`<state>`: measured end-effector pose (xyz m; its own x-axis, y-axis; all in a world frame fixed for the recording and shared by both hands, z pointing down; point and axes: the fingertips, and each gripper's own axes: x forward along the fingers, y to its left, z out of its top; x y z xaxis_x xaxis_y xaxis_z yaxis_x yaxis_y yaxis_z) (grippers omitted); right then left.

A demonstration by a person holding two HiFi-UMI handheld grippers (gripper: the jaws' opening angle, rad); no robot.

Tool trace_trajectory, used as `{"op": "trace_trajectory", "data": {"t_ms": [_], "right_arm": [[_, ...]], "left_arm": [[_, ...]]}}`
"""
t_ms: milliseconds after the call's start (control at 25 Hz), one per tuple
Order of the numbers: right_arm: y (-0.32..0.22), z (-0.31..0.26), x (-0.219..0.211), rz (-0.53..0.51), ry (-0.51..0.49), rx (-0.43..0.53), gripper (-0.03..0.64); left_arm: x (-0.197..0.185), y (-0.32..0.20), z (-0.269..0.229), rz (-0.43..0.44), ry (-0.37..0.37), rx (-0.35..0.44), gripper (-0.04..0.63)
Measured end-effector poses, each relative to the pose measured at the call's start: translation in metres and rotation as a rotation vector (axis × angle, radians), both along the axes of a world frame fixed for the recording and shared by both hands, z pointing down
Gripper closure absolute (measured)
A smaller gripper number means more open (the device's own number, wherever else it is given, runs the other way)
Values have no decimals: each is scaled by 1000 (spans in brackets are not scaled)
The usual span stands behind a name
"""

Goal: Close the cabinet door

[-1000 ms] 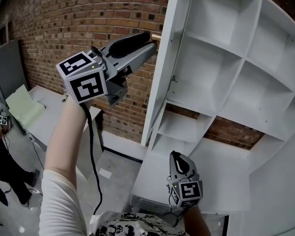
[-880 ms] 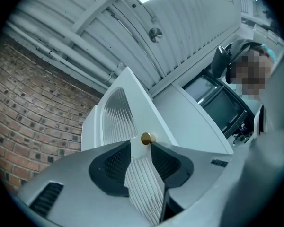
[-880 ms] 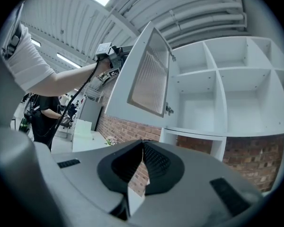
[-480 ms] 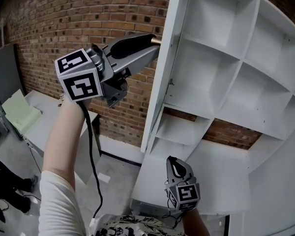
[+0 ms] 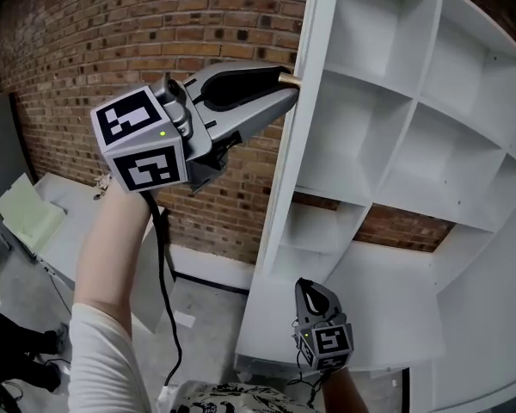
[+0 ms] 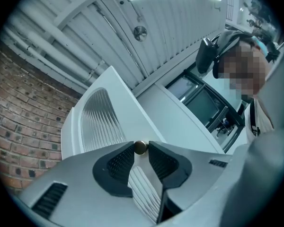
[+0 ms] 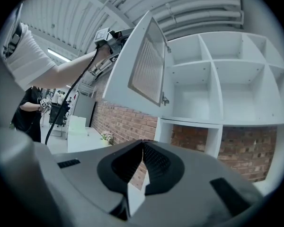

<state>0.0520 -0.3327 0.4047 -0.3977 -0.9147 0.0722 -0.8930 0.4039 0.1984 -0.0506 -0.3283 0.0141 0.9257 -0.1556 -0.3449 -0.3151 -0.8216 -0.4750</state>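
Standing against a brick wall (image 5: 155,24), the white cabinet (image 5: 417,101) fills the right of the head view with its open compartments. Its door (image 5: 284,196) is swung out, and the head view catches it only edge-on, as a narrow white strip; the right gripper view alone shows its face, a ribbed panel in a white frame. The left gripper (image 5: 282,86) is raised to the door's upper part, and only its own view makes the grip clear: the jaws are closing, with the small brass knob (image 6: 140,147) between their tips. The right gripper (image 5: 312,289) hangs low before the bottom shelves, well apart from the door, jaws pressed together pad to pad
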Motion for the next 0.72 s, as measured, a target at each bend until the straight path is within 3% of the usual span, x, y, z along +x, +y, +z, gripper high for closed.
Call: {"op": "trace_trajectory", "data": {"t_ms": [320,720], "right_arm": [[-5,-7,43,79,-10,13,609],[-11,-12,103,47,-43,3,609]], "left_arm": [[34,7,0,-38,9,10,488],[86,8,-1,-113,3,40,495]]}}
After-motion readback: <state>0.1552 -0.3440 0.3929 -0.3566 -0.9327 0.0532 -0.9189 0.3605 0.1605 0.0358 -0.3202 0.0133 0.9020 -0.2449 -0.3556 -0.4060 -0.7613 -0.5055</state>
